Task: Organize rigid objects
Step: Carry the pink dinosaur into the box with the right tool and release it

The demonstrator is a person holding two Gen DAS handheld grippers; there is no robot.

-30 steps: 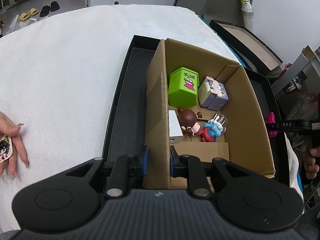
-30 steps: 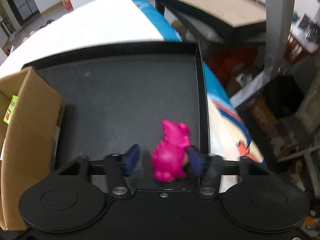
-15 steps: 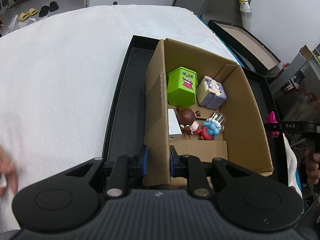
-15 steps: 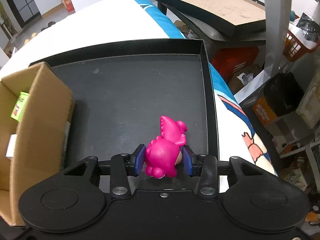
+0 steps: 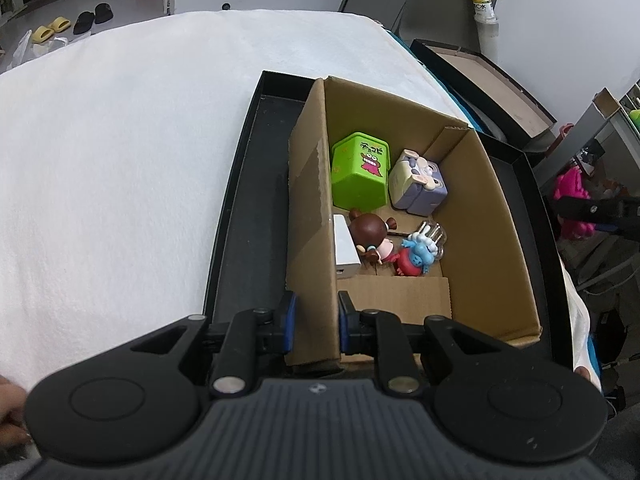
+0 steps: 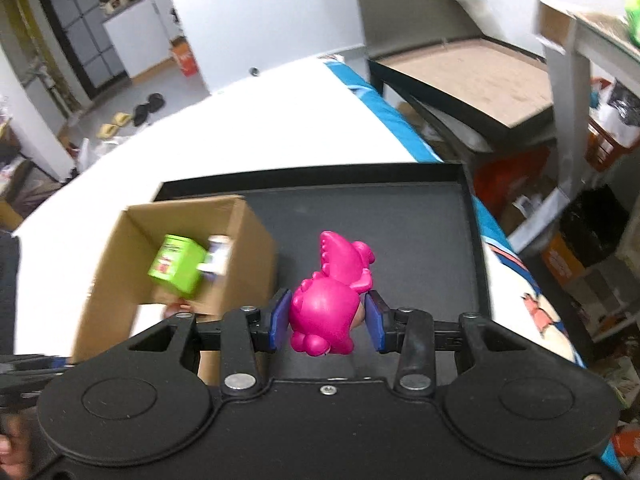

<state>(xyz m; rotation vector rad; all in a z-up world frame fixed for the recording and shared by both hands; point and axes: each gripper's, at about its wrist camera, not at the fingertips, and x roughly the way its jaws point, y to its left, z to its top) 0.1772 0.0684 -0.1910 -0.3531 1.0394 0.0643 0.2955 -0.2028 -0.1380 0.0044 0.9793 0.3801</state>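
Four toys crowd the cardboard box (image 5: 472,184), green cube (image 5: 360,172) farthest back.

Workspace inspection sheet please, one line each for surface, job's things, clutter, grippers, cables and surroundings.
Surface: white cloth under a black tray.
Job's things: cardboard box on the tray holds a green cube, a lilac cube, two figurines and a white block.
Clutter: nothing seen.
Grippers: left gripper shut on the box wall; right gripper shut on a pink dinosaur.
Cables: nothing seen.
Surroundings: slippers on the floor, shelving.
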